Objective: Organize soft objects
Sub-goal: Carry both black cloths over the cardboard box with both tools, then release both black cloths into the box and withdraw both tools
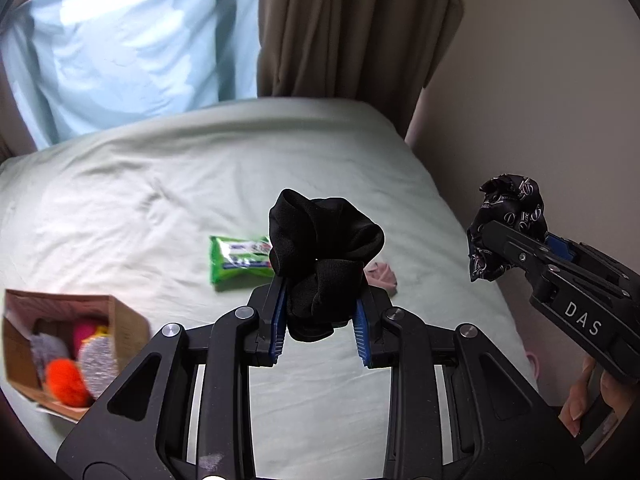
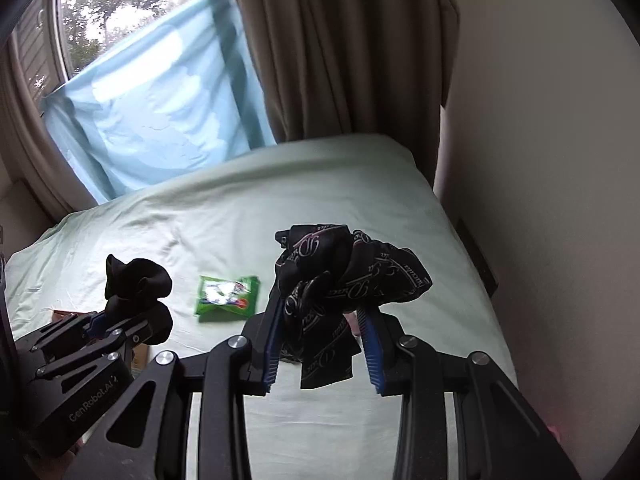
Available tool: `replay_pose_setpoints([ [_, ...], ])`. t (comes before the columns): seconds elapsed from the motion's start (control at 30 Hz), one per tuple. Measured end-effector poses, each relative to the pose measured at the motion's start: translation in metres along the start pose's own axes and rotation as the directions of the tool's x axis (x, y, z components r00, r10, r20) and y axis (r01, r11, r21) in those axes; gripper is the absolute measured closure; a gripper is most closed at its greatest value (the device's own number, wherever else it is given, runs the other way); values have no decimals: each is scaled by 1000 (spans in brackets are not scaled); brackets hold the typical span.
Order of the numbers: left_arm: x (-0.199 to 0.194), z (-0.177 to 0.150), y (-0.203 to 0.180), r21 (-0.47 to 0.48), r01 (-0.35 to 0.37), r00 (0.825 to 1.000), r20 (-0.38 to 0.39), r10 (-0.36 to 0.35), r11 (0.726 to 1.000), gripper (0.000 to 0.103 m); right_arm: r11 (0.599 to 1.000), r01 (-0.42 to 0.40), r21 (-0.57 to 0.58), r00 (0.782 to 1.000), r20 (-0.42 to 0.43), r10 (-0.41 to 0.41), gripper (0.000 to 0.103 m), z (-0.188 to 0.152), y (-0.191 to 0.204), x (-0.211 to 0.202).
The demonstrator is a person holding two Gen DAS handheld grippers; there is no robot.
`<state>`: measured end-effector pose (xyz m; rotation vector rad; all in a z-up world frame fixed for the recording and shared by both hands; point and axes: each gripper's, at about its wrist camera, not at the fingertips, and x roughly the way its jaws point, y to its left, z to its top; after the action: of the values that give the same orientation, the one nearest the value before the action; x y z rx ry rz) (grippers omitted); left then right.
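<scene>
My left gripper [image 1: 322,316] is shut on a plain black scrunchie [image 1: 324,248] and holds it above the bed. It also shows in the right wrist view [image 2: 136,284]. My right gripper [image 2: 322,340] is shut on a black scrunchie with white lettering [image 2: 348,280], also held in the air; it shows in the left wrist view [image 1: 508,224] to the right. A cardboard box [image 1: 128,316] at the lower left holds an orange pom-pom [image 1: 66,380], a pink item and a silver sponge. A small pink cloth item [image 1: 382,276] lies on the bed behind the plain scrunchie.
A green packet [image 1: 238,262] lies mid-bed on the pale green sheet [image 1: 160,200]; it also shows in the right wrist view [image 2: 226,294]. A brown curtain [image 1: 352,28] and a light blue cloth [image 1: 128,40] hang behind. A wall [image 1: 540,80] borders the bed's right edge.
</scene>
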<state>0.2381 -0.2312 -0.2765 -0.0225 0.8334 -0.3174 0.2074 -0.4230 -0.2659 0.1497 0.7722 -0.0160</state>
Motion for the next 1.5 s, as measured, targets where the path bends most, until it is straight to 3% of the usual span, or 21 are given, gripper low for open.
replay_pose_setpoints([
  [0.3, -101, 19, 96, -65, -55, 997, 45, 58, 996, 78, 996, -75, -58, 997, 31, 77, 71, 18, 120, -61],
  [0.47, -137, 17, 172, -97, -113, 993, 35, 116, 989, 78, 987, -137, -84, 990, 15, 139, 71, 10, 200, -65],
  [0.67, -154, -2, 263, -127, -183, 983, -7, 183, 975, 78, 969, -218, -113, 976, -48, 214, 71, -2, 300, -48],
  [0.9, -124, -43, 357, -158, -225, 968, -154, 201, 962, 78, 954, -286, -93, 946, -189, 265, 71, -40, 381, 0],
  [1.03, -87, -69, 392, -184, -235, 944, -276, 179, 954, 78, 951, -303, -61, 917, -290, 274, 71, -57, 411, 39],
  [1.2, -45, -92, 417, -191, -223, 908, -399, 133, 956, 78, 953, -301, -20, 879, -393, 270, 71, -68, 419, 85],
  [1.3, -17, -104, 419, -169, -223, 879, -461, 123, 960, 78, 952, -304, 14, 843, -461, 276, 71, -74, 419, 117],
  [1.5, 14, -108, 424, -152, -222, 842, -529, 110, 963, 78, 944, -324, 67, 770, -561, 304, 71, -79, 425, 164],
])
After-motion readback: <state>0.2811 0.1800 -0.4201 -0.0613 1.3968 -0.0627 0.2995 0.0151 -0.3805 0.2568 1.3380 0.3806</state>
